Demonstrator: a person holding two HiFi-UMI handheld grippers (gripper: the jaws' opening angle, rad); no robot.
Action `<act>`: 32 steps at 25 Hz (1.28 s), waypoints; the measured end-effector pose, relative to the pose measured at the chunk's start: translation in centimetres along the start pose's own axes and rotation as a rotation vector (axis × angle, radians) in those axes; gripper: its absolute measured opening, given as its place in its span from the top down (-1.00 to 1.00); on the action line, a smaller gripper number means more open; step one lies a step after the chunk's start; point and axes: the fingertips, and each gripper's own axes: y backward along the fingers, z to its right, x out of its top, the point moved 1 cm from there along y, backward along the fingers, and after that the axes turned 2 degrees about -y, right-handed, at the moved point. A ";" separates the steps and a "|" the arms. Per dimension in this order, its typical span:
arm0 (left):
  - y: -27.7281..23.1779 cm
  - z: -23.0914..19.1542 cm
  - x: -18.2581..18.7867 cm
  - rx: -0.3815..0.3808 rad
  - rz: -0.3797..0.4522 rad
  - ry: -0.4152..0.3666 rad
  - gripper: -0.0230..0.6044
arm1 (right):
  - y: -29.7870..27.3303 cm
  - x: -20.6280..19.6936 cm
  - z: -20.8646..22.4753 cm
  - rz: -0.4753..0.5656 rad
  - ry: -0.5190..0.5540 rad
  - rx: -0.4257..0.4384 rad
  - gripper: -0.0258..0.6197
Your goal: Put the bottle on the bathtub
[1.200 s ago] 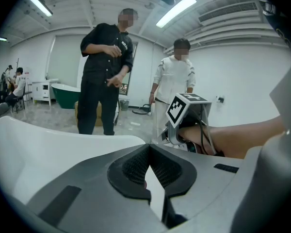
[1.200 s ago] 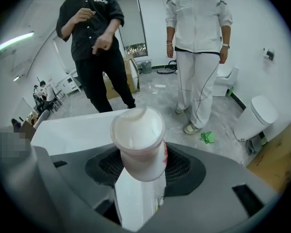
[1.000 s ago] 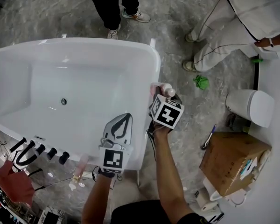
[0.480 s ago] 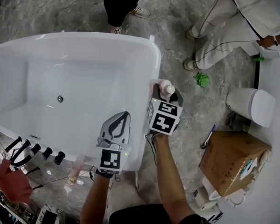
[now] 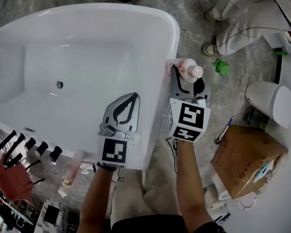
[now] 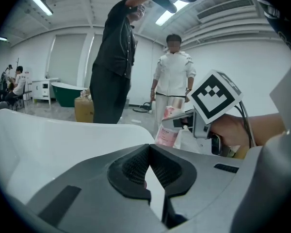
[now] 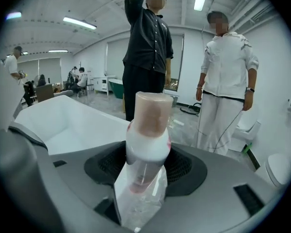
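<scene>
A white bathtub [image 5: 170,29] fills the left of the head view. My right gripper [image 5: 187,77] is shut on a clear bottle [image 5: 188,68] with a pink label and a pale cap, held just outside the tub's right rim. In the right gripper view the bottle [image 7: 146,130] stands up between the pads of the right gripper [image 7: 145,155], with the bathtub [image 7: 72,125] to the left behind it. My left gripper [image 5: 132,96] hovers over the tub's near right corner, shut and holding nothing. From the left gripper [image 6: 149,148] I see the bottle [image 6: 168,128] to the right.
A cardboard box [image 5: 247,160] and a white toilet [image 5: 270,102] are on the floor at right, with a green cloth [image 5: 222,66] nearby. A person's white-trousered legs [image 5: 247,13] stand at top right. Black tap handles [image 5: 34,147] line the tub's near left edge.
My right gripper has carried the bottle a little forward and to the right beside the tub's right rim. The left gripper stays over the near corner. The head view has shifted.
</scene>
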 end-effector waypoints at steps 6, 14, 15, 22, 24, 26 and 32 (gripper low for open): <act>-0.1 0.8 -0.7 -0.006 0.006 -0.006 0.87 | -0.2 -0.1 -0.9 0.020 0.029 -0.016 0.20; 0.1 0.8 -1.2 -0.002 -0.016 0.002 0.87 | -0.3 0.3 -1.9 0.113 0.008 -0.108 0.21; 0.1 0.6 -1.3 0.001 -0.017 0.008 0.87 | -0.3 0.3 -1.7 0.123 -0.008 -0.106 0.21; -0.4 -0.3 -0.7 0.023 -0.006 0.019 0.87 | -1.1 1.0 -0.4 0.193 -0.052 -0.123 0.22; -0.6 -0.3 -0.6 0.022 -0.010 0.016 0.87 | -1.4 1.3 -0.3 0.213 -0.048 -0.126 0.22; -0.8 -0.2 -0.5 0.022 -0.011 0.015 0.87 | -1.7 1.5 -0.2 0.233 -0.050 -0.127 0.22; -1.3 0.1 -0.4 0.018 -0.016 0.010 0.87 | -2.1 2.1 0.4 0.279 -0.056 -0.129 0.22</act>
